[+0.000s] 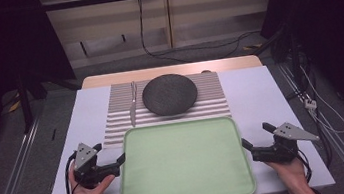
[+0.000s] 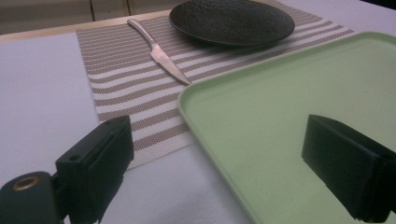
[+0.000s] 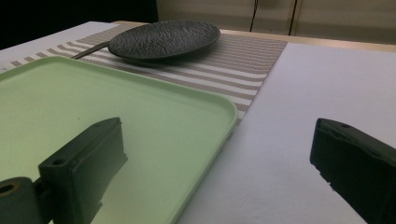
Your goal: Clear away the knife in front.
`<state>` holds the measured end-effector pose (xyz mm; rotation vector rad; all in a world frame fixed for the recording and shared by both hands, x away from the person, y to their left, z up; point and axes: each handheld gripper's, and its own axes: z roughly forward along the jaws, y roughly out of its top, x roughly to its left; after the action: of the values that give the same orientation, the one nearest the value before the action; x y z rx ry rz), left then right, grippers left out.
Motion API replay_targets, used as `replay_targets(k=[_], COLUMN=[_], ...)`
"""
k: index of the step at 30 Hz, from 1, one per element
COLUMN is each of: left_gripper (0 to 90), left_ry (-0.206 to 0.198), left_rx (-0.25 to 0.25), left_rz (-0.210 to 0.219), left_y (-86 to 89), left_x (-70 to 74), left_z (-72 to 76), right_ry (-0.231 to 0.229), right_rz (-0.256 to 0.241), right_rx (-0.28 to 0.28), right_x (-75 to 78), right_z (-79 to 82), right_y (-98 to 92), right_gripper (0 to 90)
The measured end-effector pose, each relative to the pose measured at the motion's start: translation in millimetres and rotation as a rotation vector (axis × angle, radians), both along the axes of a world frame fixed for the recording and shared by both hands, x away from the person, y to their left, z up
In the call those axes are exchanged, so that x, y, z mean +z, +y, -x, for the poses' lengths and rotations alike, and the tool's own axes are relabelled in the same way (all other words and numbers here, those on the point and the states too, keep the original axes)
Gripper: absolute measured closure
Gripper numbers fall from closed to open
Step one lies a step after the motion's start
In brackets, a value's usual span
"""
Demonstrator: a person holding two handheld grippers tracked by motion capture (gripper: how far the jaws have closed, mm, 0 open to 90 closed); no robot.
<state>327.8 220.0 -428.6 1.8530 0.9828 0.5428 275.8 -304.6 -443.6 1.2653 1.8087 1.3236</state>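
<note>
The big green tray point(image 1: 184, 162) lies flat at the near edge of the table, and the left gripper point(image 1: 116, 162) and the right gripper point(image 1: 250, 143), each held low in a hand, sit at its two short sides with jaws spread wide, holding nothing.
</note>
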Motion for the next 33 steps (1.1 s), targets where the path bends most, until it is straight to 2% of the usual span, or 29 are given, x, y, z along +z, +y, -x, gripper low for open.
replay_targets(k=[3,4,7,8,11,15,19,23,29,32,33], left_gripper=[9.4,10.3,11.4,12.3,13.5,18.4,14.8,14.3,14.2,14.2,13.8], left_ry=[-0.005,0.000,0.030,0.052,0.056,0.034,0.025,0.033,0.064,0.096,0.097], left_rx=[-0.005,-0.010,-0.012,-0.018,-0.021,-0.048,-0.050,-0.043,-0.047,-0.051,-0.039], left_rz=[-0.009,-0.023,-0.013,-0.007,-0.012,-0.040,-0.028,-0.022,-0.026,-0.017,-0.020], left_y=[-2.0,-2.1,-3.2,-3.3,-4.2,-9.6,-11.9,-12.7,-18.8,-19.4,-18.5], left_x=[0.3,0.8,0.8,1.9,3.8,9.7,14.4,15.0,15.5,17.4,19.2], left_z=[0.8,0.9,-0.4,-2.0,-3.5,-8.5,-11.0,-17.3,-32.1,-38.5,-41.8], right_ry=[-0.001,0.003,0.016,0.014,0.010,0.015,0.021,0.023,0.022,0.022,0.024], right_rz=[-0.004,-0.005,-0.010,-0.011,-0.013,-0.009,-0.004,-0.006,-0.005,-0.005,-0.003], right_rx=[0.005,0.004,0.008,0.010,0.004,0.000,-0.006,-0.001,0.007,0.009,0.009], right_x=[0.0,-0.1,-0.9,-0.8,-0.4,-0.5,-1.3,-1.7,-1.6,-1.5,-1.7], right_z=[-0.6,-1.0,-2.5,-2.7,-2.7,-3.8,-6.0,-6.7,-5.9,-5.8,-6.1], right_y=[-0.6,-0.4,0.4,0.5,0.2,1.0,1.5,1.4,1.6,2.0,1.9], right_gripper=[3.6,3.5,3.5,3.6,3.6,3.1,2.4,2.4,2.6,2.6,2.6])
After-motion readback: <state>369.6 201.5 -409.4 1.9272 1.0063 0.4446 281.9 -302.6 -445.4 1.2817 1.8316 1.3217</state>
